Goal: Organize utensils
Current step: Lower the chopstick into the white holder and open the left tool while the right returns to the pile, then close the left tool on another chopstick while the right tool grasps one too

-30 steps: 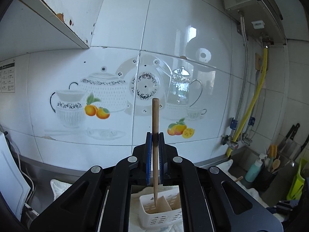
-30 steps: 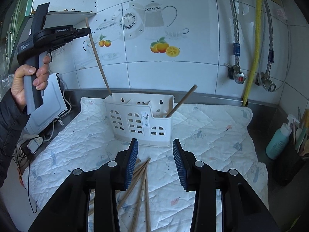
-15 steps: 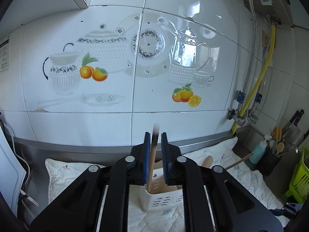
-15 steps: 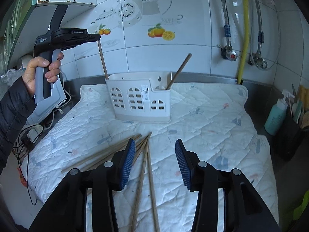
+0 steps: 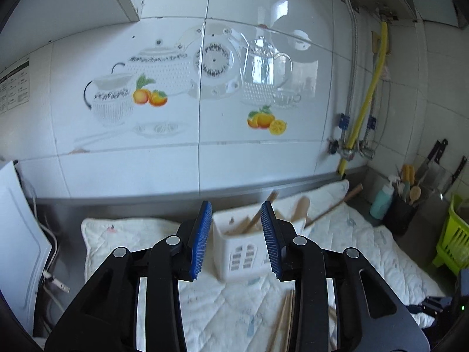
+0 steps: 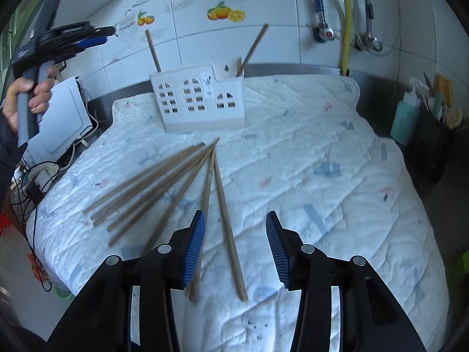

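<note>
A white slotted utensil holder (image 6: pixel 202 102) stands on the quilted mat (image 6: pixel 322 152) near the wall. One wooden chopstick (image 6: pixel 153 50) leans in its left end and another (image 6: pixel 253 48) in its right end. Several loose chopsticks (image 6: pixel 164 184) fan out on the mat in front of it. My right gripper (image 6: pixel 234 246) hovers open over the nearest two, not touching them. In the left wrist view my left gripper (image 5: pixel 236 240) is above and behind the holder (image 5: pixel 243 249). Its jaws are opening with nothing between them. A hand (image 6: pixel 26 99) holds that left gripper (image 6: pixel 96 36) at the upper left.
A white board (image 6: pixel 58 123) and a tangle of cables (image 6: pixel 38 182) lie left of the mat. At the right stand a teal bottle (image 6: pixel 406 120), a black tool pot (image 6: pixel 433 143) and a green basket (image 5: pixel 451 243). Knives (image 5: pixel 439 161) and pipes (image 5: pixel 354 135) line the tiled wall.
My left gripper let go of the chopstick, which now stands in the holder, and its jaws spread while it sank. My right gripper came down closer to the loose chopsticks.
</note>
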Motion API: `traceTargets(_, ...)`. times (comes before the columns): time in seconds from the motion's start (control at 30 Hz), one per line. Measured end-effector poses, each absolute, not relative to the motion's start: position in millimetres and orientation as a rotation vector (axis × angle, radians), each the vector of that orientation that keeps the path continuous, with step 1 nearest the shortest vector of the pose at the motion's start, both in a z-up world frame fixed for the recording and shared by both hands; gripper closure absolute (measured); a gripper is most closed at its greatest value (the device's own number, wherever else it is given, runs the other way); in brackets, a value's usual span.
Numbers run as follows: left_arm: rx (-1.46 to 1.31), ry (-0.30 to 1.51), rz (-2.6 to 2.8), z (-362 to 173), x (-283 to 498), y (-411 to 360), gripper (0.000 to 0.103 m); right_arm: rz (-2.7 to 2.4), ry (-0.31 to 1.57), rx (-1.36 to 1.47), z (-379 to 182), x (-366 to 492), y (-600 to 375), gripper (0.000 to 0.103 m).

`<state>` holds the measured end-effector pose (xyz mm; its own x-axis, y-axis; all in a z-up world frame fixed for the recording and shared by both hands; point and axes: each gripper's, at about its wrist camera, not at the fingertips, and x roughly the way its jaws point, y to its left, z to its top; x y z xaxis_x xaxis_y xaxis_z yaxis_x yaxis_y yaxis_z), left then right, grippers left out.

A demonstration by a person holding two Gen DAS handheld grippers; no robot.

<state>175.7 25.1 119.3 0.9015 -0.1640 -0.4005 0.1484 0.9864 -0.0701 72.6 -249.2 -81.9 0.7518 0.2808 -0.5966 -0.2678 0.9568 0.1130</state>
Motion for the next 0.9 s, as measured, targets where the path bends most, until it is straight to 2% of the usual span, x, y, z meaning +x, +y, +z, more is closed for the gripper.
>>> traceTargets(0.2,-0.011,0.495,-0.174,73.3,126.3,28.3,0.067,0.297,0.704,0.029,-107.8,67.2,-249.8,0.074)
traceTargets(0.4,-0.021,0.594,-0.19,22.9,86.8,31.5,0.067,0.306,0.713,0.024,-121.1,68.7,-246.2,0.08)
traceTargets(0.63,-0.012,0.712,-0.238,-27.8,62.2,24.9,0.068,0.306,0.715,0.017,-130.5,75.3,-241.8,0.092)
traceTargets(0.9,0.047,0.809,-0.275,-69.1,69.9,5.4,0.076,0.306,0.71,0.024,-130.6,76.2,-239.8,0.094)
